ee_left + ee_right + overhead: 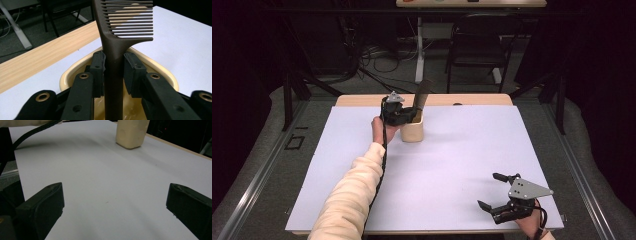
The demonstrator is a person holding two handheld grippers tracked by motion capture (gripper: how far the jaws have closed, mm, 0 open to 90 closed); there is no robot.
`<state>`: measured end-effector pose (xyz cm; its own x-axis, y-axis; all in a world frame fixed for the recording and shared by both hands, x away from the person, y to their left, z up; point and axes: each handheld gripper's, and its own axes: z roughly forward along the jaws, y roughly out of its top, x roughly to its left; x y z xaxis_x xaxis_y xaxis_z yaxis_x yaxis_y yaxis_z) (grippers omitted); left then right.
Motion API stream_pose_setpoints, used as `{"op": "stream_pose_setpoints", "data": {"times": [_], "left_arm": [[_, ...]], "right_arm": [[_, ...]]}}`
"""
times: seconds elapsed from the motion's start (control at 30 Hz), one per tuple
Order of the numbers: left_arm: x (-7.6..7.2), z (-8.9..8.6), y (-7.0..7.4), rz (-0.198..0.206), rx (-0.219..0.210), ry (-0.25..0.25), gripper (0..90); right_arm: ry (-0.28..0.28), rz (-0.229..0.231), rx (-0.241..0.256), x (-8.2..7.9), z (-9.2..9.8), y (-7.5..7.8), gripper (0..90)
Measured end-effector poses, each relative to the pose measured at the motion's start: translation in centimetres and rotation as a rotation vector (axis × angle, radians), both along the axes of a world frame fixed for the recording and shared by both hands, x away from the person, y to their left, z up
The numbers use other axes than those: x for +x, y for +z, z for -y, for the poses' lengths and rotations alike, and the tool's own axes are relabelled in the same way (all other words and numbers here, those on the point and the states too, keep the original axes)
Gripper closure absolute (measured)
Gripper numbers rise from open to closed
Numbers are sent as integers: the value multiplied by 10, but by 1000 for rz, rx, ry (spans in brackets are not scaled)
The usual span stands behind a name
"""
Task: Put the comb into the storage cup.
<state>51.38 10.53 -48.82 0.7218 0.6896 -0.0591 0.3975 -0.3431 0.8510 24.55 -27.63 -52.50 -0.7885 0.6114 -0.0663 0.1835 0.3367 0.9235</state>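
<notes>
Overhead, the left gripper [404,114] is pinching a dark comb [422,94] that is standing upright in a cream cup [412,131] near the far edge of the white table [452,165]. Meanwhile the right gripper [494,192] is resting near the front right corner, its jaws spread wide and holding nothing.

Along the left gripper's own view, the pads [98,68] are closing on the comb's [113,75] handle just below the teeth, over the cup's [65,77] rim. That comb is looking light, stiff and smooth, so it could be slipping or twisting; the flat handle seems the better place to grip, since the thin teeth could be bending.

From the right gripper view, the cup [130,132] is sitting well away across bare table [100,182].
</notes>
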Motion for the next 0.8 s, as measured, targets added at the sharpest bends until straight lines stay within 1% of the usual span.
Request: {"op": "stream_pose_setpoints", "data": {"times": [0.17,0.27,0.4,0.5,0.53,0.6,0.63,0.7,0.73,0.8], "left_arm": [[1,1,-2,-16,12,-6,709],[1,1,-4,-18,22,-7,708],[0,0,-6,-25,25,-10,704],[-1,-1,-5,-23,26,-13,684],[-1,-2,-5,-21,24,-18,672],[-3,-3,-4,-13,8,-15,602],[-4,-3,-3,-12,-8,-26,583],[-6,-4,-1,-6,-10,-32,535],[-7,-5,0,-9,-20,-36,501],[-9,-6,3,-6,-28,-31,450]], "right_arm": [[-1,3,3,0,0,0,10],[-2,3,2,0,0,0,10],[-1,2,0,0,0,0,10],[-1,2,1,0,0,0,10],[-1,1,1,0,0,0,9],[-1,3,3,0,0,0,9],[0,3,4,0,0,0,10],[0,2,2,0,0,0,10],[-1,1,3,0,0,0,9],[0,4,4,0,0,0,9]]}}
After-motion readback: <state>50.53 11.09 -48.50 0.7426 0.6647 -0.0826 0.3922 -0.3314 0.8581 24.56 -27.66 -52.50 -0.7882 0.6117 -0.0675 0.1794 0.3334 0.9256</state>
